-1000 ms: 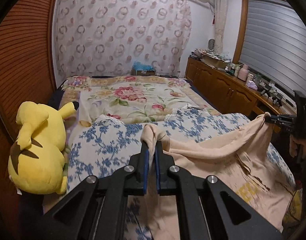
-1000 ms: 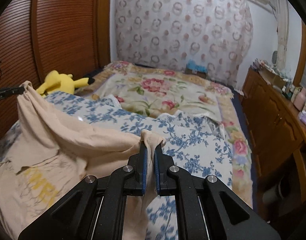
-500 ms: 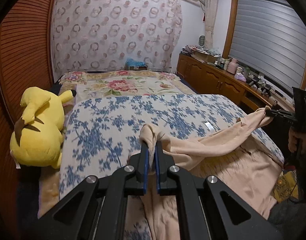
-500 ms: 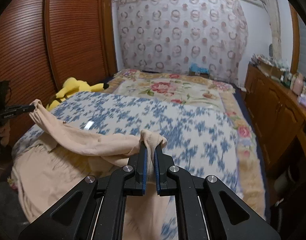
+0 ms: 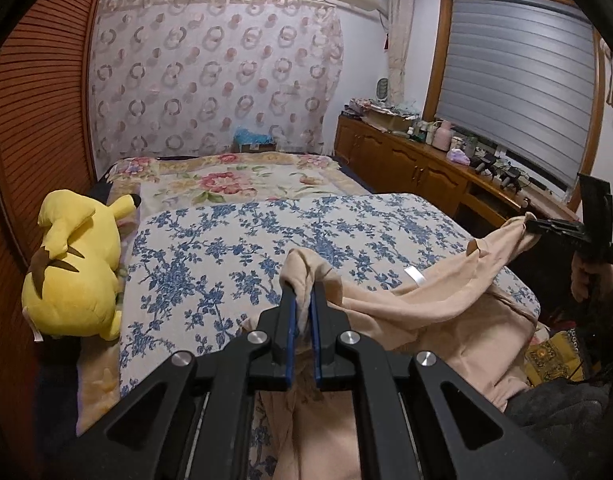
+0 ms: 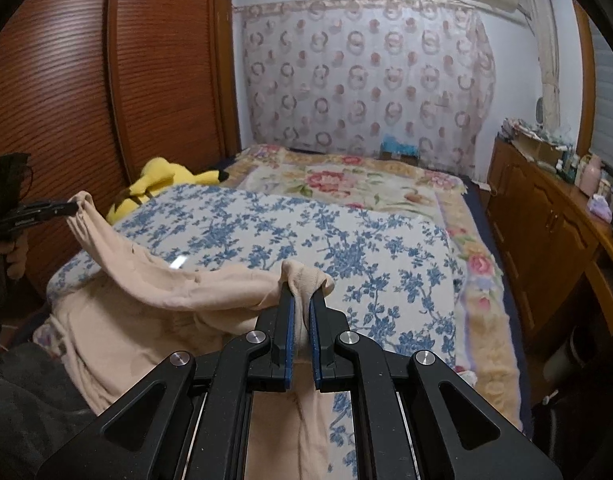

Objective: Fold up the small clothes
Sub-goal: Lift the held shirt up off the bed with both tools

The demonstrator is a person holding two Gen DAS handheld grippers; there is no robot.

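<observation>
A beige garment [image 5: 426,300] hangs stretched between my two grippers over the near end of the bed and sags in the middle. My left gripper [image 5: 302,292] grips one bunched corner between its blue pads; its jaws are opening slightly, with the cloth still pinched between them. My right gripper [image 6: 301,292] is shut on the opposite corner of the garment [image 6: 154,292]. In the left wrist view the right gripper [image 5: 534,226] shows at the far right, held by a hand. The left gripper [image 6: 66,208] shows at the far left of the right wrist view. The garment's lower part drapes over the bed's near edge.
A blue-flowered cover [image 5: 234,248] lies over the bed, with a flowered blanket [image 5: 234,180] behind it. A yellow plush toy [image 5: 74,272] sits at the bed's left side by the wooden wardrobe [image 6: 66,80]. A cluttered wooden cabinet [image 5: 406,160] runs along the right wall.
Both grippers have drawn back toward the foot of the bed with the garment. More of the blue-flowered cover lies bare, and the garment now hangs over the near edge.
</observation>
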